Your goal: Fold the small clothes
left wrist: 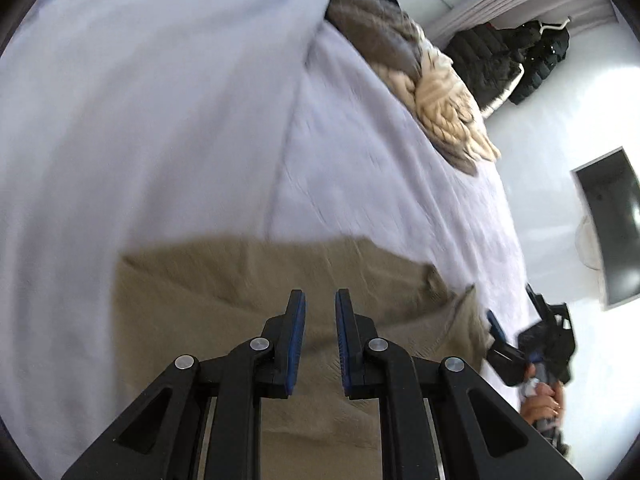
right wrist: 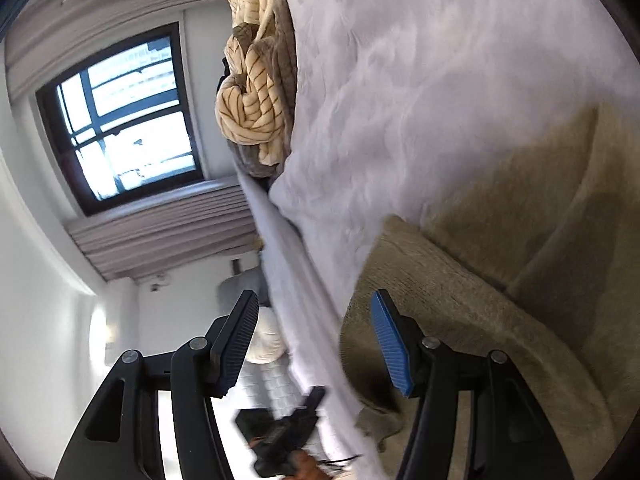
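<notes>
While both views are smeared by motion blur, the main things can be made out. An olive-tan garment (left wrist: 256,280) is spread on a pale lavender bedcover (left wrist: 380,152), filling the lower centre of the left wrist view. The left gripper (left wrist: 320,304) is seen over it, its jaws parted by a narrow gap with nothing between the blue pads; the cloth lies behind and below the tips, and contact cannot be judged. At the lower right of that view the right gripper (left wrist: 508,336) is seen at the garment's edge, held by a hand (left wrist: 544,400).

In the right wrist view the garment (right wrist: 500,280) occupies the lower right, with a fold running across it. The right gripper (right wrist: 316,308) is spread wide and nothing is clamped; the right-hand finger is set against the cloth's edge, while the left-hand finger is seen against the room beyond the bed. The bedcover (right wrist: 420,80) fills the upper right.

A heap of cream and grey striped clothes (left wrist: 440,96) is piled at the bed's far edge, upper centre in both views. A window (right wrist: 124,116) is seen at the upper left of the right wrist view.
</notes>
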